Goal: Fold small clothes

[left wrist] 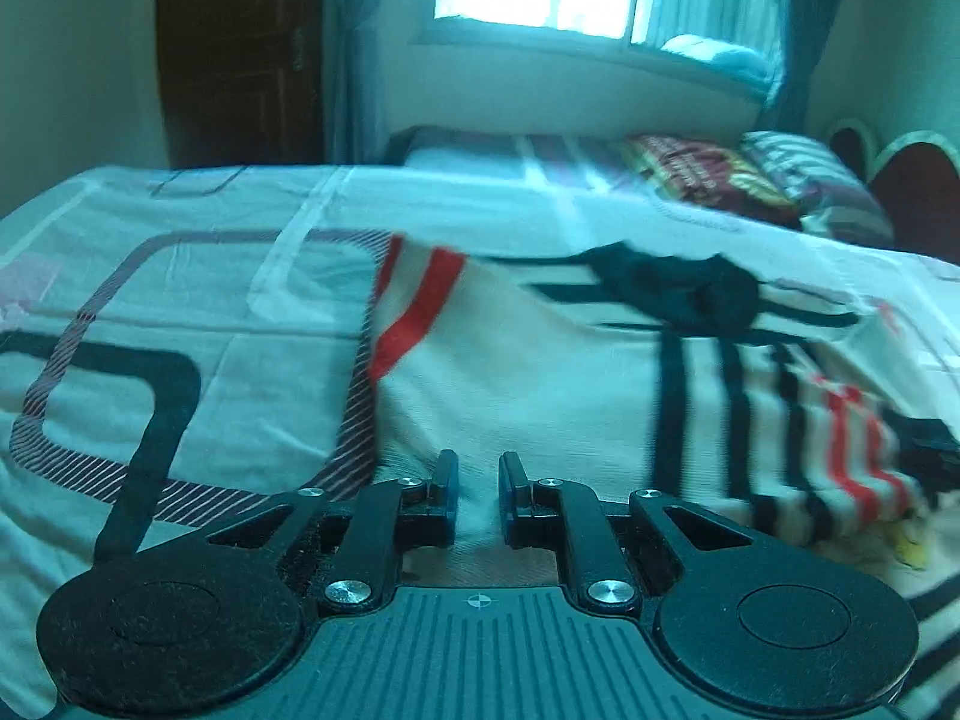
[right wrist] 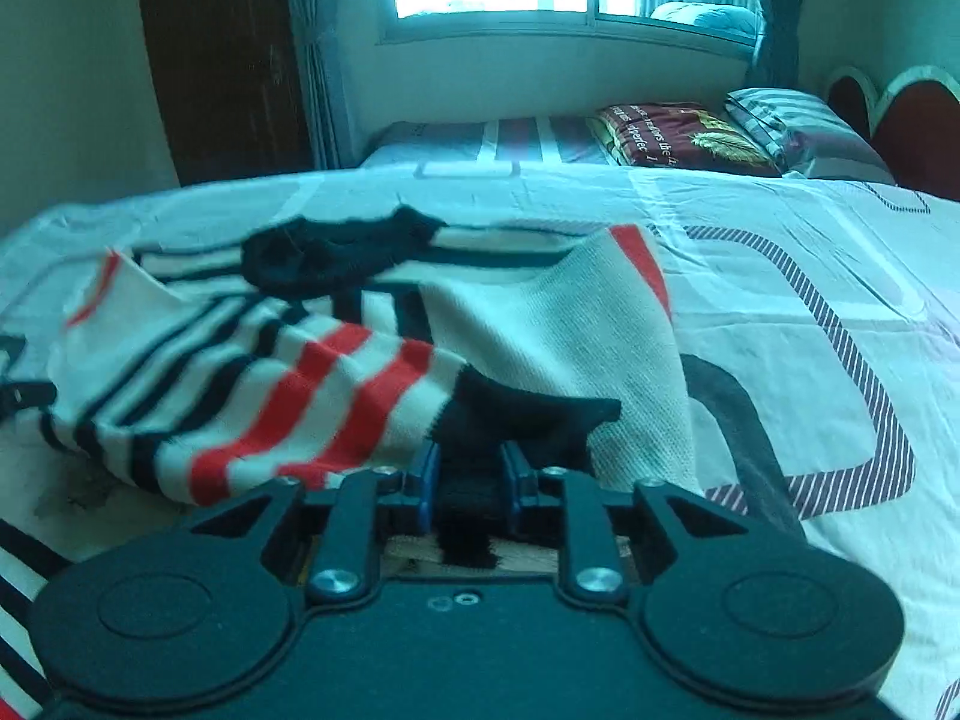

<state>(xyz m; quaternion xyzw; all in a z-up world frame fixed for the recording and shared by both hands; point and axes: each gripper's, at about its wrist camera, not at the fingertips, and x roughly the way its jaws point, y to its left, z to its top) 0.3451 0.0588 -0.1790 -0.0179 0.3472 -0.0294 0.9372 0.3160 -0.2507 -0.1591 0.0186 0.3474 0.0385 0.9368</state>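
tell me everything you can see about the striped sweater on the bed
The striped sweater looks like cream knit with red and dark stripes, a dark collar and a dark cuff. It lies rumpled and partly folded on the patterned bedsheet. The right gripper is shut on the dark cuff; the left gripper holds its cream hem.

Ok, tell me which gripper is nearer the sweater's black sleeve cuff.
Right. The right gripper is shut on the black cuff of the striped sweater. The left gripper pinches the sweater's white hem, across the garment from that cuff.
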